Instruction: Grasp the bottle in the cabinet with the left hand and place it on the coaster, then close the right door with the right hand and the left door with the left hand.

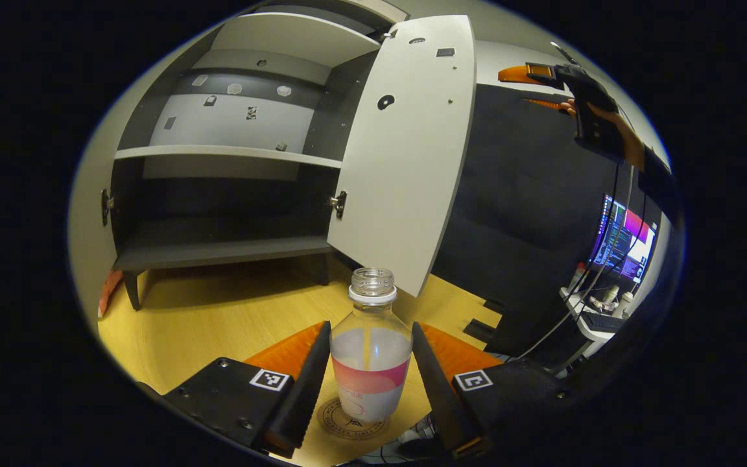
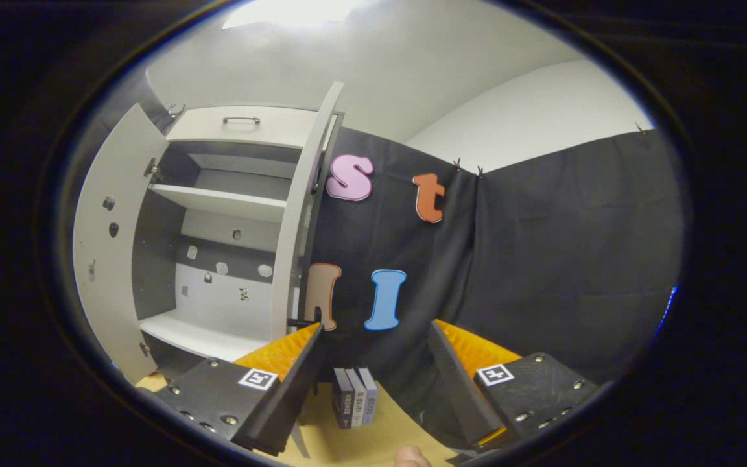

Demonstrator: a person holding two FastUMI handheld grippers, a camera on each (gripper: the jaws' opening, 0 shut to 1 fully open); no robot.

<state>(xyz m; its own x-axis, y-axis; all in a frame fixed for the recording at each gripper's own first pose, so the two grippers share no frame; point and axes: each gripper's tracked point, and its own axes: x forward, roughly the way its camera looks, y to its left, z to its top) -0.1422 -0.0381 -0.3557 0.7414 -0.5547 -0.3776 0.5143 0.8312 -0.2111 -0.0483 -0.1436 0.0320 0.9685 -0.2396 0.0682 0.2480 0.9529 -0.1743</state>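
While the bottle [image 1: 371, 353] stands upright on the coaster [image 1: 351, 420] on the counter [image 1: 218, 318], it is framed by the spread fingers of the left gripper [image 1: 371, 389], which are parted to either side and appear just clear of its wall. The bottle is judged light and thin-walled, capless and apparently empty, easily tipped or dented; a hold low on the labelled body would be steadiest. Behind it, the cabinet [image 1: 231, 194] is seen with both doors swung wide, the right door [image 1: 406, 155] hanging close over the bottle's neck, so any swing must be cleared past it. The left door [image 2: 111, 240] is shown open in the right gripper view, where the right gripper [image 2: 373, 383] is held released above a small stack of boxes [image 2: 355, 405]. A monitor [image 1: 626, 237] is lit at the far side
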